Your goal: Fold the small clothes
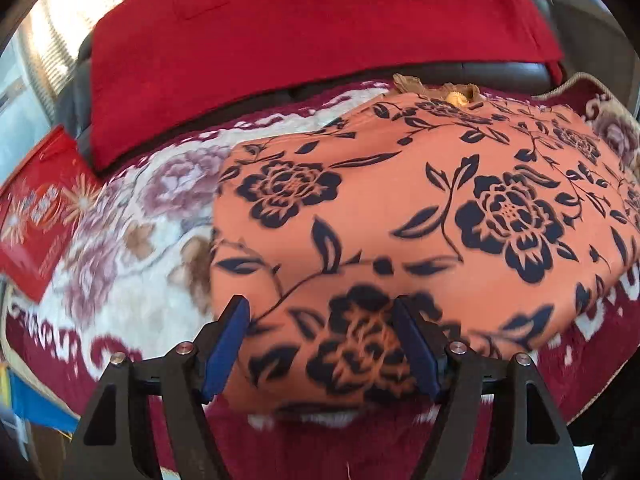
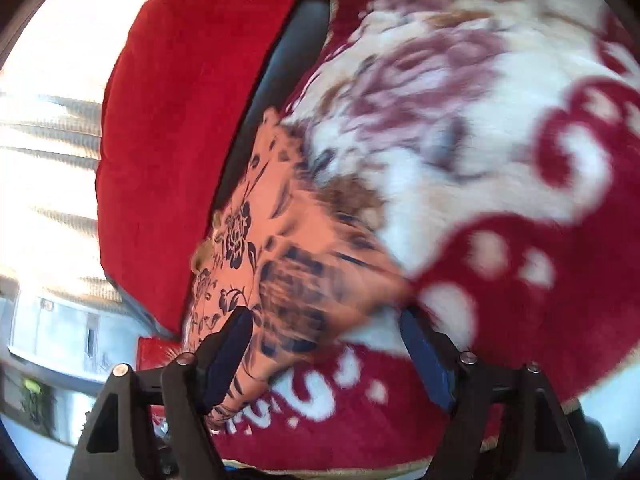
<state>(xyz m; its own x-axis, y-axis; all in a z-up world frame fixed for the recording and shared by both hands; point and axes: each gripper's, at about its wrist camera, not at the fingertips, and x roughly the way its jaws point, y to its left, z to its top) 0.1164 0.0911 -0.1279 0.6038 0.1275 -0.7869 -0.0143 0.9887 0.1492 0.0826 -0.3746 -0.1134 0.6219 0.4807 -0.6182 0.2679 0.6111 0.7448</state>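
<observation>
An orange garment (image 1: 400, 200) with a dark blue flower print lies flat in a folded block on a plush blanket (image 1: 132, 248). My left gripper (image 1: 320, 312) hangs over the garment's near edge. It is open, its blue pads (image 1: 228, 336) wide apart with cloth lying between them and not pinched. In the right wrist view the same garment (image 2: 264, 232) runs along the left, blurred near the fingers. My right gripper (image 2: 326, 324) is open over the garment's near corner, where cloth meets the red and white blanket (image 2: 500, 160). Neither gripper's pads press on anything.
A red cloth (image 1: 304, 28) drapes over a dark sofa back (image 1: 480, 70) behind the blanket. A red printed bag (image 1: 36, 208) lies at the blanket's left end. A small tan item (image 1: 436, 90) sits at the garment's far edge. Bright window light fills the left of the right wrist view.
</observation>
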